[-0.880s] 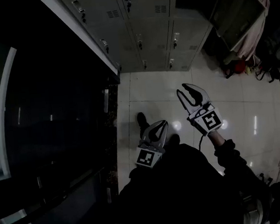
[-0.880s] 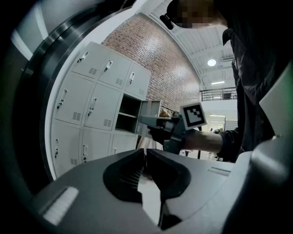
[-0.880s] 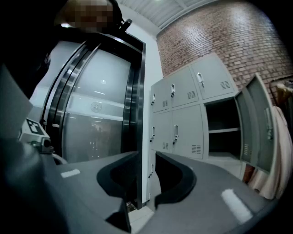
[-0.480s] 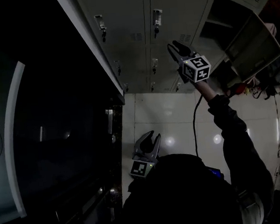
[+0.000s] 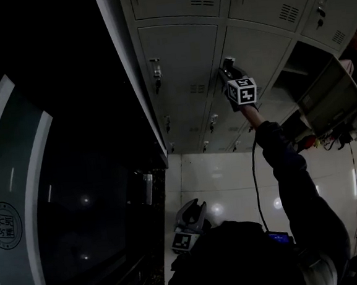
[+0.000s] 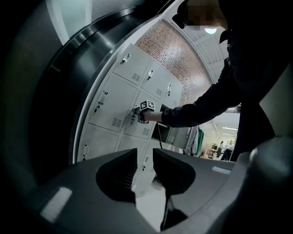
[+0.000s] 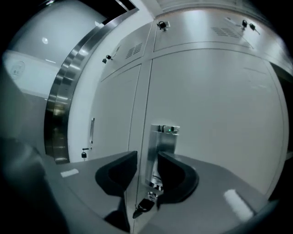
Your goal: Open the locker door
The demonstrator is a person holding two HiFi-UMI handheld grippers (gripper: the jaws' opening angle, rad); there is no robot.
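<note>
My right gripper (image 7: 147, 160) is up against the pale grey metal locker door (image 7: 215, 119). Its jaws stand a narrow gap apart, and the brushed-steel latch plate with a small green light (image 7: 162, 141) sits in line with that gap. My left gripper (image 6: 144, 157) hangs low over the white tiled floor (image 5: 231, 177), jaws apart around nothing. The door lies shut, flush with its neighbours. I judge this to be the grasp on the latch. Next I'd close squarely on it and pull outward along the hinge swing. I can't tell whether the pads touch the plate. The small dark piece dangling below it (image 7: 143, 205) may be a key. The head view is too dark to show the contact.
</note>
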